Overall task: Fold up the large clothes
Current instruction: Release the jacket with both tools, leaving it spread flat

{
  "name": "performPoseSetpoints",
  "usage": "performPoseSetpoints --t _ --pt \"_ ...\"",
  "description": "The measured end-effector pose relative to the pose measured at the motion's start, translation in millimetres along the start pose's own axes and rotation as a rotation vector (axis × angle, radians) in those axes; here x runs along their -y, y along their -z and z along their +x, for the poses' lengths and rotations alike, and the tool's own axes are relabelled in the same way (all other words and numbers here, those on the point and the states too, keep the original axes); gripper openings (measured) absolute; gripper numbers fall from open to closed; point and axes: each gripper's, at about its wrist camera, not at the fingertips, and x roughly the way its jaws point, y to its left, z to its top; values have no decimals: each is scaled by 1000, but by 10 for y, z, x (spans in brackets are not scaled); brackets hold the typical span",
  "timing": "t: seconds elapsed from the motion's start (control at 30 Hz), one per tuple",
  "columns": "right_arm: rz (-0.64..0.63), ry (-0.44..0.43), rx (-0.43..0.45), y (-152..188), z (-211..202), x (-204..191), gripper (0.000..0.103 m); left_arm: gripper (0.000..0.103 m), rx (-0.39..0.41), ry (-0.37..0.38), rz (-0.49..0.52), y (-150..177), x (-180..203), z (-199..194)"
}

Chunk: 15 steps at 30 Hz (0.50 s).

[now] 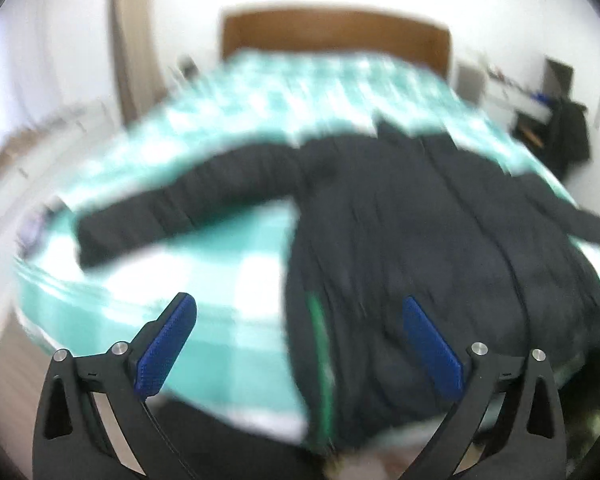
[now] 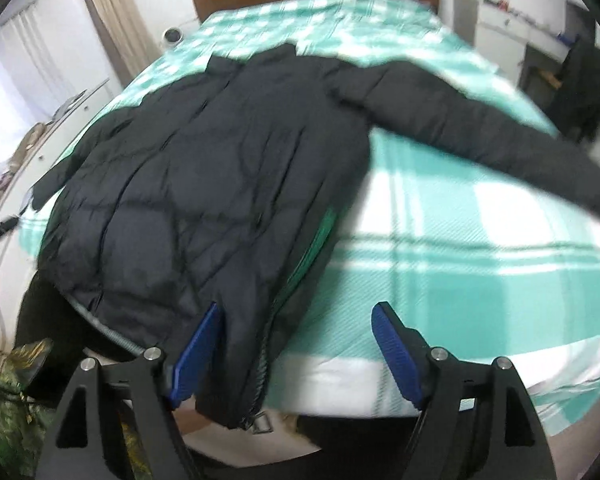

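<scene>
A dark navy puffer jacket (image 1: pixel 420 216) (image 2: pixel 204 168) lies spread flat on the bed, both sleeves stretched out to the sides. A green lining strip (image 2: pixel 320 240) shows along its front zip. My left gripper (image 1: pixel 300 340) hangs open above the jacket's lower hem, and its blue pads (image 1: pixel 168 348) stand wide apart and touch nothing. My right gripper (image 2: pixel 296 352) is open over the hem corner by the zip end. That corner lies between its fingers, close to the left pad (image 2: pixel 196 352), with the right pad well clear of the cloth.
The bed has a teal and white checked cover (image 2: pixel 480 248) and a brown wooden headboard (image 1: pixel 332 36). A beige curtain (image 2: pixel 112 20) and a white cabinet (image 2: pixel 60 120) stand to the left. A desk with a dark garment (image 2: pixel 584 88) stands to the right.
</scene>
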Motion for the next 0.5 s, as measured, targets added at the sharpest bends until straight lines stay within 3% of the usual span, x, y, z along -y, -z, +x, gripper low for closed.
performPoseSetpoints --t 0.07,0.13,0.27,0.37,0.5 --pt "-8 89 29 -127 -89 -18 79 103 26 -26 53 -151 79 50" --pt "-9 125 73 -232 -174 -64 79 103 22 -44 83 -259 144 108" --pt "-8 146 226 -310 -443 -106 79 102 15 -10 35 -416 334 217" --pt "-10 135 325 -317 -585 -164 79 102 53 29 -8 -439 438 226" --pt "-12 104 343 -321 -549 -167 79 102 29 107 26 -449 665 354"
